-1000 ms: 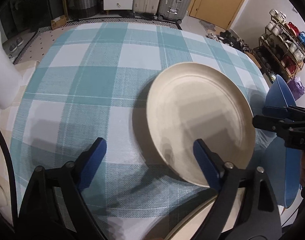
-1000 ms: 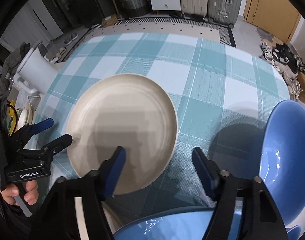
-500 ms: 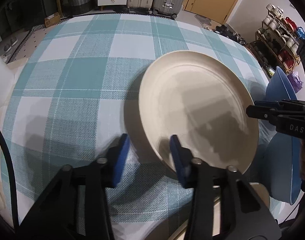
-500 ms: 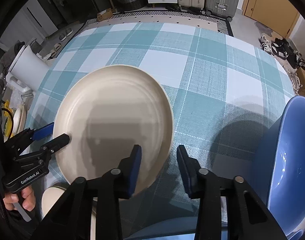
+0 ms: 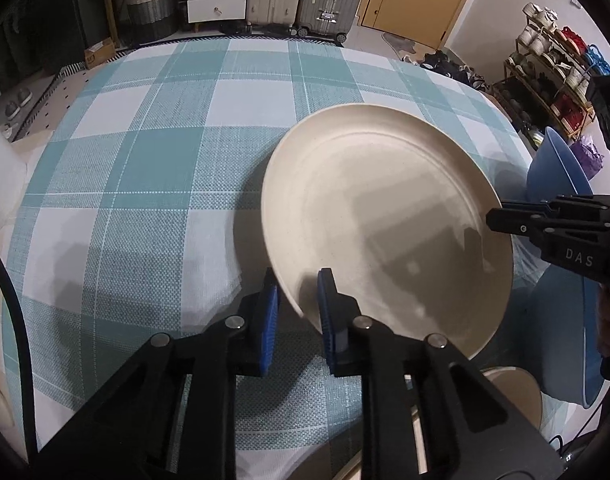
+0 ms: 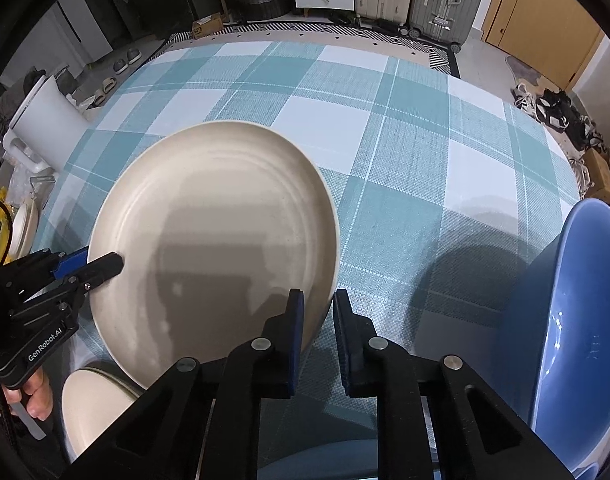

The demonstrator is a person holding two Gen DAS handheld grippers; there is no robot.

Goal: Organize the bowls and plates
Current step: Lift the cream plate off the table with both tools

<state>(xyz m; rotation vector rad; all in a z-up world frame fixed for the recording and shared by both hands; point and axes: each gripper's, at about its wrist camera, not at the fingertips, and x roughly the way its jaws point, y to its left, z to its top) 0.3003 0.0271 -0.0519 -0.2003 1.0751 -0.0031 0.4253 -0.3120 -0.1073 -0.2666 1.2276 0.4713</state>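
A plate (image 5: 389, 224) sits on the tablecloth (image 5: 145, 168), bowl (image 6: 577, 320) to its right.

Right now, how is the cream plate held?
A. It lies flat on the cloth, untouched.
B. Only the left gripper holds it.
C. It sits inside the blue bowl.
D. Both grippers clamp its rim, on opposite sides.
D: the left gripper and the right gripper each pinch the rim of the cream plate on opposite sides.
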